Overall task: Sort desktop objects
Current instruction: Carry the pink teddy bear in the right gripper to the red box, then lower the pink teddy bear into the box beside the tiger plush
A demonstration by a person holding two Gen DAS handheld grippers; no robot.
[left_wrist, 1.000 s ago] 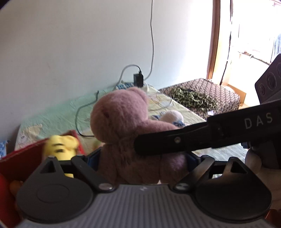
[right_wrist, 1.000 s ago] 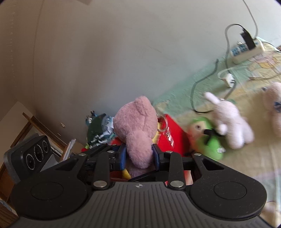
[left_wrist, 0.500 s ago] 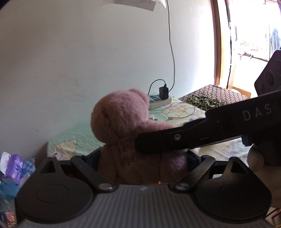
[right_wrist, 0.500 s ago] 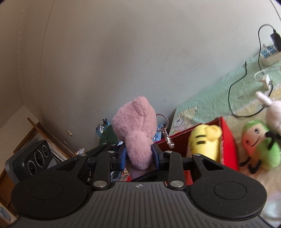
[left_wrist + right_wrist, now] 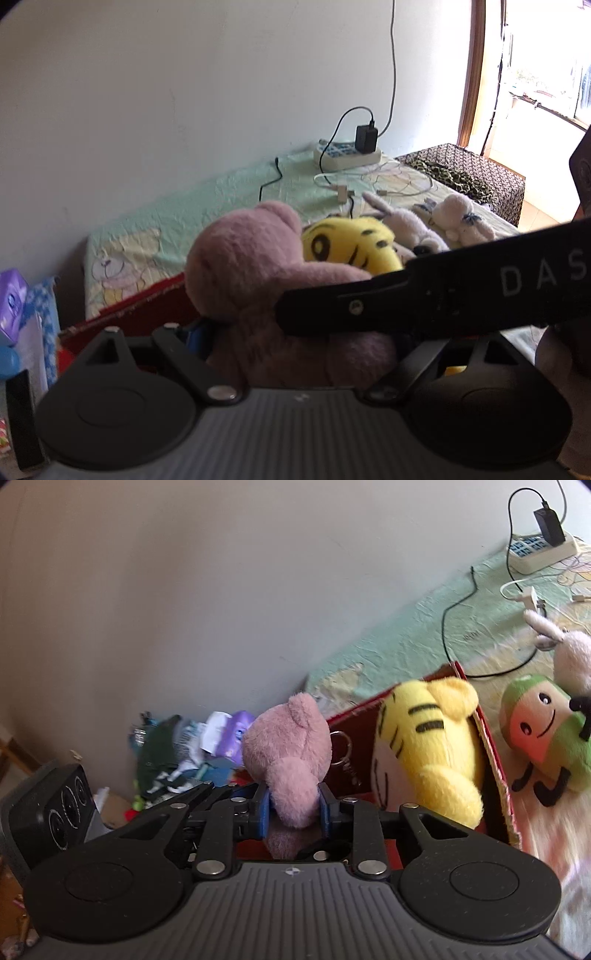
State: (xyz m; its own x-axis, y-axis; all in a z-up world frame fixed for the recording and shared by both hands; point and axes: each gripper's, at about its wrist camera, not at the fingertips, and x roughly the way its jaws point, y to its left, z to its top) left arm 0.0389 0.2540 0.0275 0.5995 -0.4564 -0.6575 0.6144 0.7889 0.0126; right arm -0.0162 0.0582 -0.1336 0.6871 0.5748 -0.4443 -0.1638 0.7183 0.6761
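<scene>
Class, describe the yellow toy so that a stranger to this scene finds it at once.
Find the red box on the green sheet by the wall. The yellow toy lies inside it, the only one with black stripes, unlike the plain pink bear beside it.

Green-sheeted bed (image 5: 207,214) with red box (image 5: 495,760), plush toys (image 5: 461,221), power strip (image 5: 347,157)

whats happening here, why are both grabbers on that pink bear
A person is sorting plush toys with two handheld grippers. Both the right gripper and the left gripper are closed on the pink teddy bear, holding it over the red box. A yellow striped plush already sits in that box. A green and pink plush and a white bunny lie outside it on the bed.
</scene>
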